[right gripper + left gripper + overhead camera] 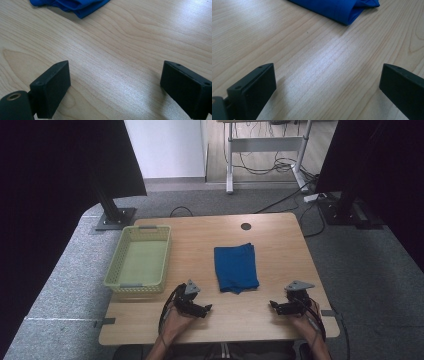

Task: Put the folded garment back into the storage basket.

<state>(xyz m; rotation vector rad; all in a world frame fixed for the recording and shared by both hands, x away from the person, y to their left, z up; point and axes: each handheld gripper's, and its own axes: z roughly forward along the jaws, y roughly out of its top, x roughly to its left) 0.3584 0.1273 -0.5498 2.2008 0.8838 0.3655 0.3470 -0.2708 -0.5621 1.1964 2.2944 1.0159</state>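
- Jaws of the left gripper (206, 308) and right gripper (274, 306) are spread, nothing pinched, near the tabletop's front edge.
- Folded blue cloth (236, 267) is seen mid-tabletop, untouched.
- Approach is judged underway; its near corners must be reached next.
- Green basket (139, 261) is set at the left edge.

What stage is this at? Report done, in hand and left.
Done: the blue cloth already lies folded on the table. In hand: nothing; the left gripper and right gripper rest open near the front edge, apart from the cloth. Left: likely gripping the cloth and moving it, perhaps to the empty green basket.
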